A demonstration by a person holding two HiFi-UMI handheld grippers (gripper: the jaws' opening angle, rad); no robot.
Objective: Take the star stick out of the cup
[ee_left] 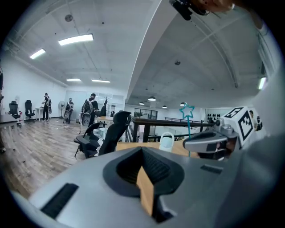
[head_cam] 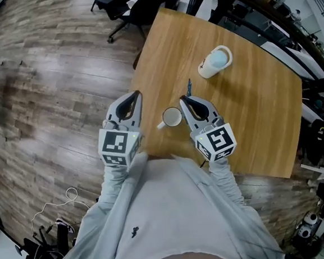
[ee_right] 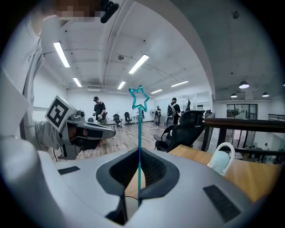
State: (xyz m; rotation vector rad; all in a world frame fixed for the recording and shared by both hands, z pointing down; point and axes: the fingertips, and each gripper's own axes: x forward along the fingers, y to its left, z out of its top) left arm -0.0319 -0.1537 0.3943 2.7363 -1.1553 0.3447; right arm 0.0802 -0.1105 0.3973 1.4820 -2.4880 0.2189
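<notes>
A thin teal star stick (ee_right: 139,99) stands upright with my right gripper (ee_right: 139,151) shut on its lower part. From the head view the stick (head_cam: 189,87) pokes up just past the right gripper (head_cam: 184,99), over the wooden table (head_cam: 262,117). A white cup (head_cam: 172,117) stands upright near the table's front edge, just left of the right gripper and apart from the stick. My left gripper (head_cam: 137,93) hovers left of the cup at the table's edge, shut with nothing in it. The left gripper view shows the star (ee_left: 187,111) above the right gripper (ee_left: 209,140).
A second white mug (head_cam: 215,61) with a pale blue inside sits farther back on the table; it seems to lie on its side, handle up (ee_right: 221,158). Black office chairs (head_cam: 118,6) stand beyond the far edge. Wooden floor lies to the left.
</notes>
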